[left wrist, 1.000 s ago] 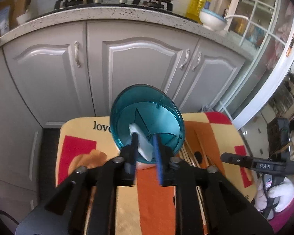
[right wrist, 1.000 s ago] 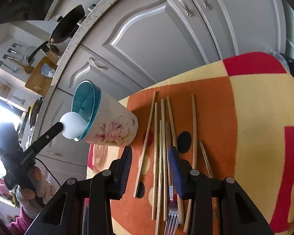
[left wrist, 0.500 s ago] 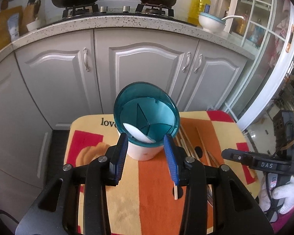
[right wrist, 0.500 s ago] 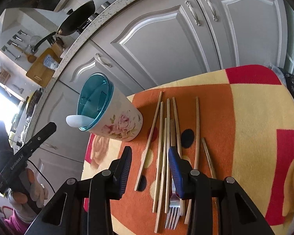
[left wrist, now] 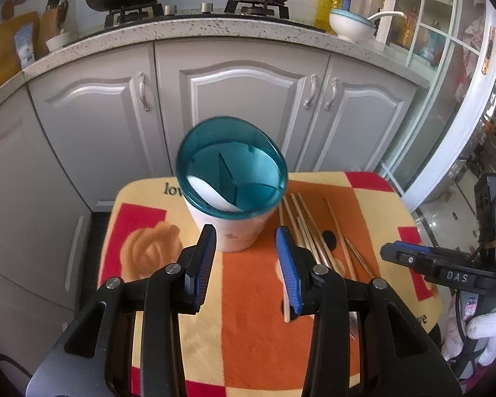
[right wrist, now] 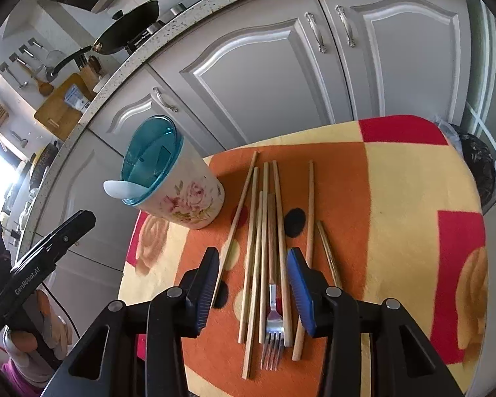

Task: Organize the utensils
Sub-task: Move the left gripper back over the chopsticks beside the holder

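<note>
On worktop (left wrist: 373, 198) under patterned orange, red and yellow cloth (right wrist: 396, 198): floral utensil holder (right wrist: 188, 201) with teal divided rim, upright near far edge, left of centre. White spoon (right wrist: 122, 188) inside holder, bowl end sticking out over rim, in left compartment per left wrist view (left wrist: 211, 195). Wooden chopsticks (right wrist: 264, 231) loose on cloth just right of holder, roughly parallel, running from far edge toward near edge; one lying slightly apart to the right. Metal fork (right wrist: 272, 334) among chopsticks, tines toward near edge. Left claw (left wrist: 246, 264) spread, nothing between pads, hovering just in front of holder, not touching. Right claw (right wrist: 253, 291) spread and opening, above chopstick bundle and fork; chopsticks visible in gap but pads not pressing on them. Gloved hand (left wrist: 489, 324) holding right claw near right edge. Grey cabinet doors (left wrist: 241, 106) behind worktop.
</note>
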Demonstrator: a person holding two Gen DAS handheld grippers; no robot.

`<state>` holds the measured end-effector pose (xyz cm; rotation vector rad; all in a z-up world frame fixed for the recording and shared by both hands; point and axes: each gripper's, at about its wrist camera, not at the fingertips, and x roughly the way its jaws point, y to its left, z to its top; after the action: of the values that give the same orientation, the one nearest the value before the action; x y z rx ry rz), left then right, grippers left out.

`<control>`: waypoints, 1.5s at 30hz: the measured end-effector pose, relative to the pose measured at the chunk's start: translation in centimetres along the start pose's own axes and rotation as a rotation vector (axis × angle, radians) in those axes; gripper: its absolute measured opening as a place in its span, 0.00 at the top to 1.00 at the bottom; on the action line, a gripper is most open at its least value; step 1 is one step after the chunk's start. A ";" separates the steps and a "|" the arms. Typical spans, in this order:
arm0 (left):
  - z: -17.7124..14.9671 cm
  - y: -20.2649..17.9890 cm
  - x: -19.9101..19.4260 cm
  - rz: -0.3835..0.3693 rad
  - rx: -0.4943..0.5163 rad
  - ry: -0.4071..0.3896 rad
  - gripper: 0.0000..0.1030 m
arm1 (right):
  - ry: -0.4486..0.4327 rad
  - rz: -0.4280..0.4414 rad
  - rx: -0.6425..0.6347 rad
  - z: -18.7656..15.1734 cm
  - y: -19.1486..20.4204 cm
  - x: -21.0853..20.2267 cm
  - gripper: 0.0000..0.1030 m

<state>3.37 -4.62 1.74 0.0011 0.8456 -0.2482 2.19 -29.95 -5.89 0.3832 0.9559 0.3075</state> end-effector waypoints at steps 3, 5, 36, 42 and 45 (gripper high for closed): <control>-0.7 -0.4 0.5 -0.024 -0.009 0.026 0.64 | 0.004 -0.018 0.007 -0.3 -0.5 -0.1 0.60; -1.3 -0.7 1.0 -0.042 -0.016 0.046 0.64 | 0.008 -0.025 0.012 -0.5 -0.9 -0.1 0.60; -6.3 -3.4 14.2 -0.056 -0.016 0.285 0.94 | 0.121 -0.205 -0.094 4.0 -3.3 11.1 0.81; -7.1 -2.8 12.9 -0.110 -0.006 0.332 0.96 | 0.141 -0.176 -0.106 4.7 -3.3 11.3 0.94; -8.3 -1.9 11.1 -0.128 0.031 0.355 0.96 | 0.141 -0.123 -0.110 3.7 -2.8 9.5 0.94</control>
<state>3.80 -8.07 -11.81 0.0209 1.1971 -0.3882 10.67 -29.16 -12.14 0.2027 1.0913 0.2760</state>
